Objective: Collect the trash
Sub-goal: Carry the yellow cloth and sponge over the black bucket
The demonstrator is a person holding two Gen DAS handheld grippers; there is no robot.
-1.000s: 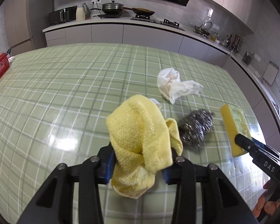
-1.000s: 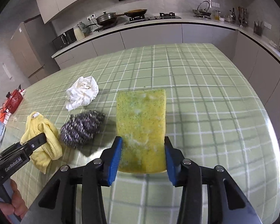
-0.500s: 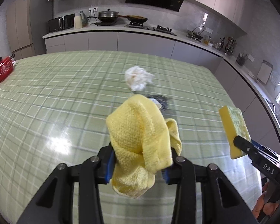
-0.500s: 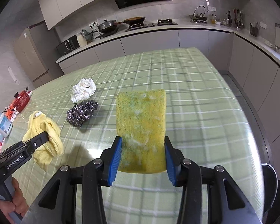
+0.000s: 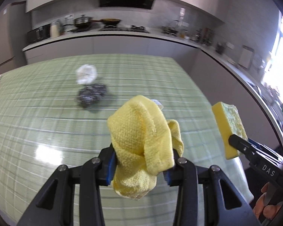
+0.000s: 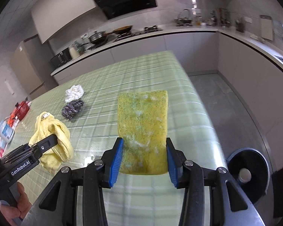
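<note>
Bin (image 6: 248,175) in R wrist view only.

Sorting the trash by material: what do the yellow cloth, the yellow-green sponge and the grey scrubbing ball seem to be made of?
Yellow cloth: soft woven fabric, matte, waffle-like weave, limp folds.
Yellow-green sponge: probably foam with a coarse scouring face, speckled and fuzzy.
Grey scrubbing ball: likely steel wool, a glinting tangle of wire.

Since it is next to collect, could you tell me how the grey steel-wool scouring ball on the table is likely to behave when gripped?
The grey steel-wool scouring ball looks loosely coiled, so it will probably squash. Its rough wire should resist slipping. It looks lumpy, so rolling seems unlikely.
</note>
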